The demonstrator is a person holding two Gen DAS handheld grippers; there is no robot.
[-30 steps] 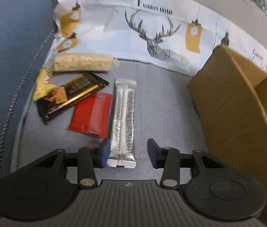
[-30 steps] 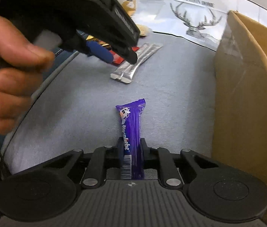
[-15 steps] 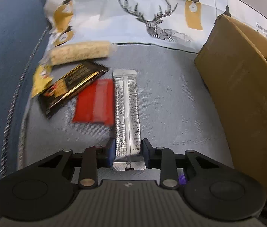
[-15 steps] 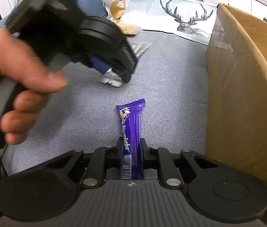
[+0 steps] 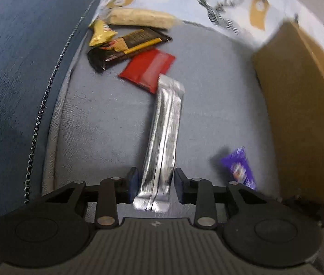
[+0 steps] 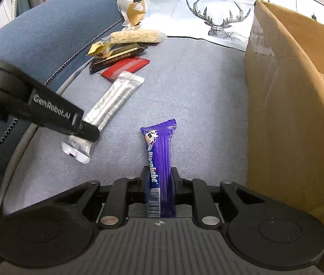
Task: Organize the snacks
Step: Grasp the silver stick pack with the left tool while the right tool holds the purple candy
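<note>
A long silver foil bar (image 5: 164, 137) lies on the grey seat between the blue pads of my left gripper (image 5: 155, 183). Its jaws are opening, and thin gaps show beside the bar. From the right wrist view the left gripper (image 6: 86, 133) lies across the near end of that silver bar (image 6: 113, 100). A purple candy bar (image 6: 159, 160) lies flat on the seat with its barcode end between the fingers of my right gripper (image 6: 159, 183). Those jaws are starting to open, but the pads still touch the wrapper. The purple bar (image 5: 240, 169) also shows at the left view's lower right.
A tall cardboard box (image 6: 288, 91) stands open on the right. At the back left lie a red packet (image 5: 148, 68), a black bar (image 5: 127, 48), a yellow candy (image 5: 101, 34) and an oat bar (image 5: 141, 19). A blue cushion (image 5: 13, 68) borders the left side.
My left gripper shut on the silver bar, dragged it away from the red packet toward the purple bar, then eased its pads apart. The right gripper and purple bar stayed put.
</note>
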